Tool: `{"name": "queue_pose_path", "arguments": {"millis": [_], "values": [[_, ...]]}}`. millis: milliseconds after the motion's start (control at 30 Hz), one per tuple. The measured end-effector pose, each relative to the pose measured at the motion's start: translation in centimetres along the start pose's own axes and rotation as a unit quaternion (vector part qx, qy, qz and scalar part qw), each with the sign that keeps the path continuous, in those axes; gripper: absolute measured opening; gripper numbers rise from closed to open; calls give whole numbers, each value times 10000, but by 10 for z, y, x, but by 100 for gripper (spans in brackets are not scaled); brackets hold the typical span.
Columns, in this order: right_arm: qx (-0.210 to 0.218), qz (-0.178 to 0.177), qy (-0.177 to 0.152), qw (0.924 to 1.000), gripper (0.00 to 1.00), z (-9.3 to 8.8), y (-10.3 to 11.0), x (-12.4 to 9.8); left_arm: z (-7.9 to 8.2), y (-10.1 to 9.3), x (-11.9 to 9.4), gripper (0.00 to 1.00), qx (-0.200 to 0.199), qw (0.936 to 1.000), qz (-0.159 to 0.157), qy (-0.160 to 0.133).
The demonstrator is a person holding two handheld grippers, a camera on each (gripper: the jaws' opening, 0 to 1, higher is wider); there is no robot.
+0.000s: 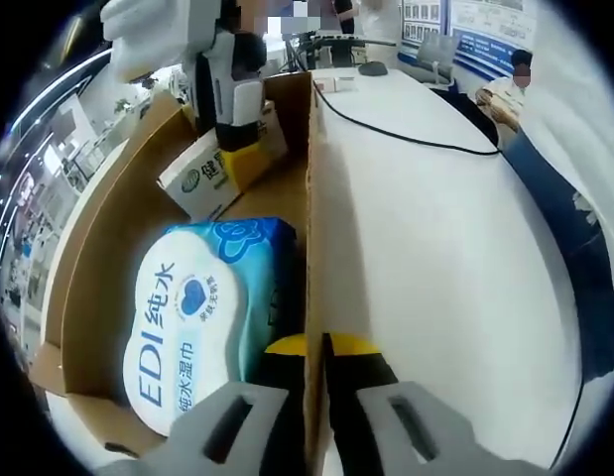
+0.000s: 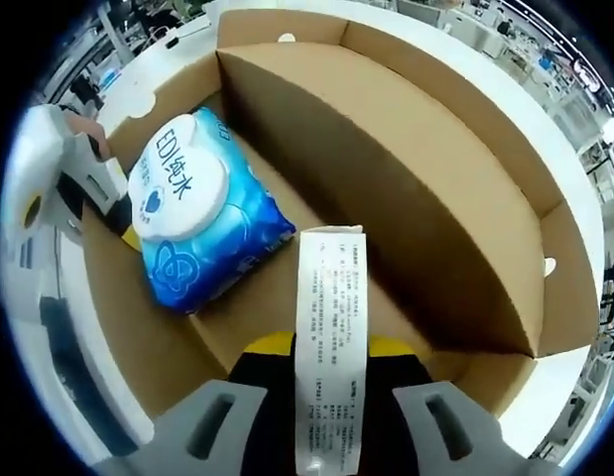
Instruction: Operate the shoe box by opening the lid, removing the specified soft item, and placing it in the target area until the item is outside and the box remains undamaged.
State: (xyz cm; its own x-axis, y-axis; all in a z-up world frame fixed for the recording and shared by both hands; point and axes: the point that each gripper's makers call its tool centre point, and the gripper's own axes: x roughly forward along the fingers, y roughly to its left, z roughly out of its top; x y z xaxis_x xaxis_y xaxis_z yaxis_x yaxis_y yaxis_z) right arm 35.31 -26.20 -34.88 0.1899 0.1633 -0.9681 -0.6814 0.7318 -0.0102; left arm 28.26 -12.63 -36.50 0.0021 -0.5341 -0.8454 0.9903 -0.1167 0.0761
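Right gripper view: lid off, right claw point(image 2: 328, 349) clamped on small carton point(image 2: 330, 347), still inside box point(image 2: 426, 169). Wipes pack point(image 2: 197, 213) (soft item) not yet out; left claw point(image 1: 313, 347) pinching box wall.

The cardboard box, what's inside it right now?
Inside the cardboard box: a blue wet-wipes pack lying flat, and a small white carton clamped by the right tongs. The floor beneath them is hidden.

Can't see where the left gripper point(image 1: 316, 349) tips actually meet the box wall point(image 1: 311, 248), cardboard's in the way. Same on the right: carton point(image 2: 329, 337) covers the jaw tips and runs off the bottom edge. Tiny print on it, unreadable. Wipes pack point(image 1: 202, 317) partly tucked behind the wall.
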Motion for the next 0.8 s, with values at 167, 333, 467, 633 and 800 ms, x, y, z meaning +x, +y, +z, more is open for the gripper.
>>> {"name": "queue_pose_path", "arguments": {"millis": [167, 333, 467, 633, 800], "values": [[-1, -47, -130, 9999, 22, 8, -2, -12, 0, 0, 0, 1, -4, 10000, 6, 1], [54, -61, -235, 9997, 22, 12, -2, -22, 0, 0, 0, 1, -16, 10000, 16, 7], [28, -105, -286, 9995, 21, 12, -1, -29, 0, 0, 0, 1, -35, 10000, 20, 15], [98, -155, -414, 9990, 21, 14, -2, -41, 0, 0, 0, 1, -43, 10000, 31, 17], [202, -228, -591, 9978, 21, 17, -6, -55, 0, 1, 0, 1, -84, 10000, 43, 29]]}}
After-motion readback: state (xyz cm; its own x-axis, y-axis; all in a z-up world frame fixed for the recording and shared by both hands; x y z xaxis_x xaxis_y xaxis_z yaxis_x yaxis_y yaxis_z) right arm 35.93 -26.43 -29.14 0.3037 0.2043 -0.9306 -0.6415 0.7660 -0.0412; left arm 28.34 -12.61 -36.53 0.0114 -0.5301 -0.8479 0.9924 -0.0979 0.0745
